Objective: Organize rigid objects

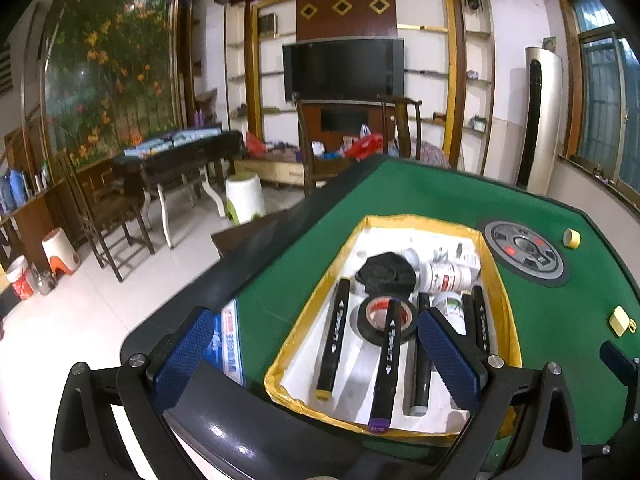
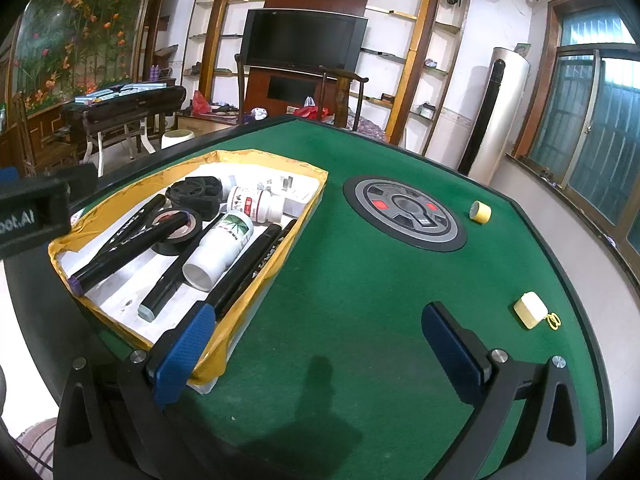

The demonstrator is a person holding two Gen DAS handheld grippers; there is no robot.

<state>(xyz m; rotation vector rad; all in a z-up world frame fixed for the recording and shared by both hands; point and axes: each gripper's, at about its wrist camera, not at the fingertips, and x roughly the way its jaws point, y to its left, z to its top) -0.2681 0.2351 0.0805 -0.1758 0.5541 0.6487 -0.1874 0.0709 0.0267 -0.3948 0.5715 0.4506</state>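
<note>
A white foam tray with a yellow taped rim (image 1: 316, 320) (image 2: 256, 288) lies on the green felt table. Inside it are several black markers (image 1: 334, 344) (image 2: 132, 250), a black tape roll (image 1: 386, 318) (image 2: 176, 232), white bottles (image 1: 446, 274) (image 2: 220, 252) and a black ribbed part (image 1: 386, 272) (image 2: 198, 194). My left gripper (image 1: 316, 354) hangs open above the tray's near end, empty. Beside the tray's right rim, my right gripper (image 2: 320, 344) stands open over bare felt. A yellow tape roll (image 1: 573, 237) (image 2: 480, 211) and a pale yellow case (image 1: 619, 320) (image 2: 530, 310) lie loose on the felt.
A round grey control panel (image 1: 524, 252) (image 2: 404, 214) is set into the table's middle. The raised black table edge (image 1: 256, 256) runs along the left. Beyond are chairs, stools, a dark side table, a TV wall and a standing air conditioner (image 2: 496, 112).
</note>
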